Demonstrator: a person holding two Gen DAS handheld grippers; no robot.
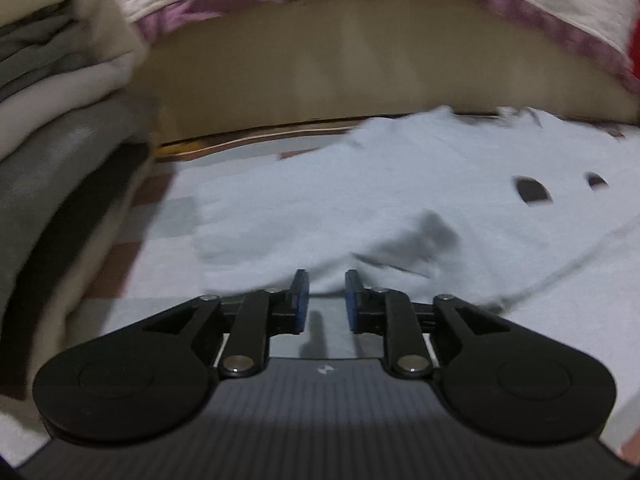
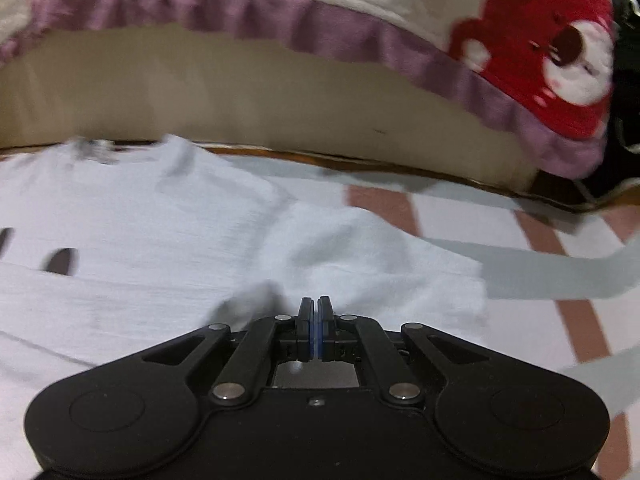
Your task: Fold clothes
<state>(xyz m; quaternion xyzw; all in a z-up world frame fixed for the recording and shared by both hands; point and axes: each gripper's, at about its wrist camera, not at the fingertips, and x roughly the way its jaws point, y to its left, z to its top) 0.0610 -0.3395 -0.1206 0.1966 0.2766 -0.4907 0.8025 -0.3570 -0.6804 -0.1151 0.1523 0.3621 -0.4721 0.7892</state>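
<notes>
A pale blue shirt [image 1: 360,200] with small dark marks lies spread on a checked sheet. My left gripper [image 1: 327,280] is open at the shirt's near edge, with a raised fold of cloth just beyond the blue pads and nothing held. In the right wrist view the same shirt [image 2: 180,248] lies flat. My right gripper [image 2: 316,304] has its pads pressed together at the shirt's near hem; cloth bunches up just left of the tips, but whether any is pinched is hidden.
A stack of folded grey and cream clothes [image 1: 52,112] stands at the left. A beige bed base [image 1: 340,72] under a white blanket with purple trim [image 2: 240,16] runs along the back. The pink-and-white checked sheet [image 2: 560,300] spreads to the right.
</notes>
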